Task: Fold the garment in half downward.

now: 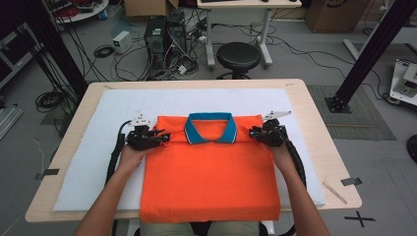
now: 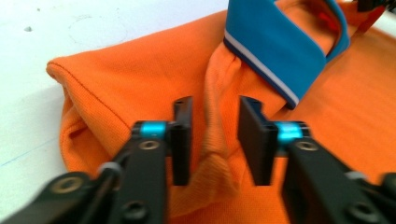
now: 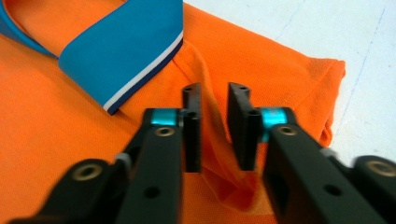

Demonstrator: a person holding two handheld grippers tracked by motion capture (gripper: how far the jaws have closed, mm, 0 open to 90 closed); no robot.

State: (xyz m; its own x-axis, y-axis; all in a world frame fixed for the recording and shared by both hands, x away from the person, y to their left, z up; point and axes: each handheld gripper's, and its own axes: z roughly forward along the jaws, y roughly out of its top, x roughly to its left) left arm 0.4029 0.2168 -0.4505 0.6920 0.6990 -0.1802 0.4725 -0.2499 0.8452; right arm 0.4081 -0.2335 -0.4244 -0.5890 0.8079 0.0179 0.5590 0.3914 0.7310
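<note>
On the white mat (image 1: 88, 162) that covers the table (image 1: 314, 123) lies a folded orange polo shirt (image 1: 211, 182), front up, with its blue collar (image 1: 210, 129) at the far edge and its hem at the near table edge. Left of the collar, the left gripper (image 1: 162, 137) sits at the shirt's shoulder. Its jaws stand apart, and a raised ridge of orange fabric (image 2: 215, 140) runs between the fingers (image 2: 182, 140); whether the pads press the cloth cannot be told. Right of the collar, the right gripper (image 1: 253, 132) sits at the opposite shoulder. Its jaws are also parted, narrowly, with a fold of fabric (image 3: 215, 135) standing between the fingers (image 3: 243, 135); firm contact cannot be confirmed.
</note>
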